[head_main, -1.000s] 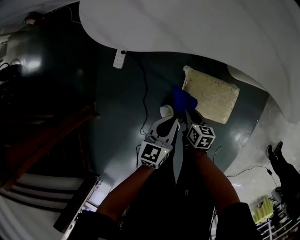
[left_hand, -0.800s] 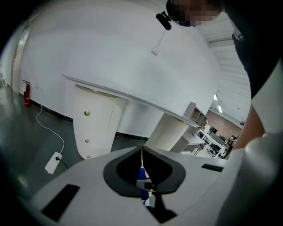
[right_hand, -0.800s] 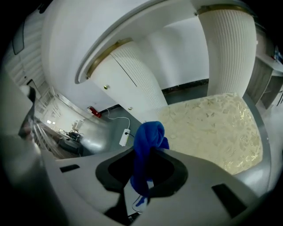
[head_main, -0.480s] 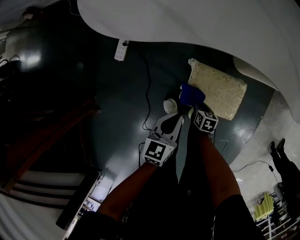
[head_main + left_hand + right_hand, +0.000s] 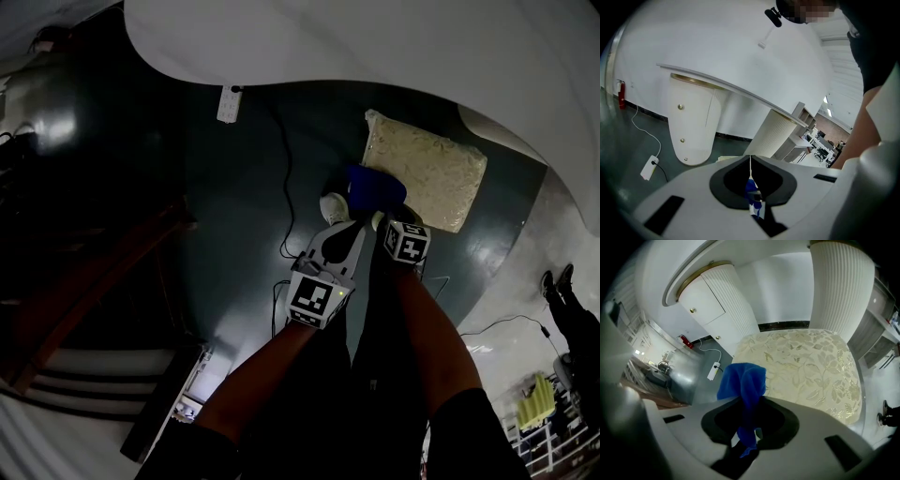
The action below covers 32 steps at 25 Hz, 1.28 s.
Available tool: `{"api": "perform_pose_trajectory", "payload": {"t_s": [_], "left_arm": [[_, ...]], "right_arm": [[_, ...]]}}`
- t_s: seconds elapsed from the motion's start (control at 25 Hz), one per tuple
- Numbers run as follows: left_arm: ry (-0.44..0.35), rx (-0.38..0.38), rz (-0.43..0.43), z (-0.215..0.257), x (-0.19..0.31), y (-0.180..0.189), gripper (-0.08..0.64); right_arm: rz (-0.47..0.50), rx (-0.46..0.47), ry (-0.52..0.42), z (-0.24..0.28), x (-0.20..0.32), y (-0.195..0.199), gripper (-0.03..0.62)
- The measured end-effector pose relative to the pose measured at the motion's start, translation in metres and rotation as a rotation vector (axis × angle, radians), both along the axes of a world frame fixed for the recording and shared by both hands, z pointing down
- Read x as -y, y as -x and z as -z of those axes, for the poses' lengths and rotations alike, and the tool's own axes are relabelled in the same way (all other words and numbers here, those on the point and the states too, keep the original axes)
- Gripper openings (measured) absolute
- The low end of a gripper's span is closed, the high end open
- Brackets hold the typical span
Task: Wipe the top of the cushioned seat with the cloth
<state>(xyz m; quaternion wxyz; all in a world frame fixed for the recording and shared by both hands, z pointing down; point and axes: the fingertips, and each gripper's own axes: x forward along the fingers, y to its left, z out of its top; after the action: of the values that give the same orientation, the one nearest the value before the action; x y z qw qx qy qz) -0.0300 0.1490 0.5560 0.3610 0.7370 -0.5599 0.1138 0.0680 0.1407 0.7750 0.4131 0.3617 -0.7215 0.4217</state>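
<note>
The right gripper (image 5: 749,430) has its jaws pinched on the blue cloth (image 5: 743,380), which is bunched at the near left corner of the cushioned seat (image 5: 811,366). Only this view shows the seat's leaf pattern. The left gripper (image 5: 751,183), just to the left, has its jaws pressed together, with a blue sliver showing at their seam.

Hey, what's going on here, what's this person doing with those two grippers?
A person stands over a cushioned seat with a gripper in each hand. The right gripper is clamped on a blue cloth, held at the seat's near edge; whether the cloth touches the fabric isn't clear. The left gripper hangs beside it, jaws together, holding nothing.
</note>
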Motion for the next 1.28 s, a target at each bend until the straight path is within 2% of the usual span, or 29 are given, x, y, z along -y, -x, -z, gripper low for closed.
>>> {"api": "perform_pose_trajectory", "payload": {"t_s": [0.16, 0.36, 0.48, 0.8, 1.0, 1.12, 1.28], "left_arm": [[-0.004, 0.032, -0.025, 0.001, 0.009, -0.004, 0.02], [0.027, 0.008, 0.015, -0.008, 0.019, -0.018, 0.02], [0.035, 0.006, -0.008, -0.009, 0.024, -0.035, 0.02], [0.028, -0.009, -0.159, -0.009, 0.039, -0.098, 0.02], [-0.004, 0.069, -0.32, 0.007, 0.059, -0.138, 0.02], [0.023, 0.076, -0.345, 0.002, 0.064, -0.154, 0.018], [0.029, 0.087, -0.383, -0.008, 0.064, -0.17, 0.018]], "right_arm": [[0.076, 0.006, -0.011, -0.002, 0.005, -0.015, 0.092], [0.071, -0.009, -0.009, -0.001, 0.02, -0.046, 0.092], [0.046, -0.017, -0.006, -0.001, 0.025, -0.066, 0.092], [-0.111, -0.049, -0.007, -0.009, 0.031, -0.145, 0.092], [-0.28, -0.062, 0.011, -0.014, 0.038, -0.194, 0.092], [-0.346, -0.072, 0.008, -0.015, 0.044, -0.219, 0.092], [-0.358, -0.087, -0.003, -0.018, 0.049, -0.242, 0.092]]}}
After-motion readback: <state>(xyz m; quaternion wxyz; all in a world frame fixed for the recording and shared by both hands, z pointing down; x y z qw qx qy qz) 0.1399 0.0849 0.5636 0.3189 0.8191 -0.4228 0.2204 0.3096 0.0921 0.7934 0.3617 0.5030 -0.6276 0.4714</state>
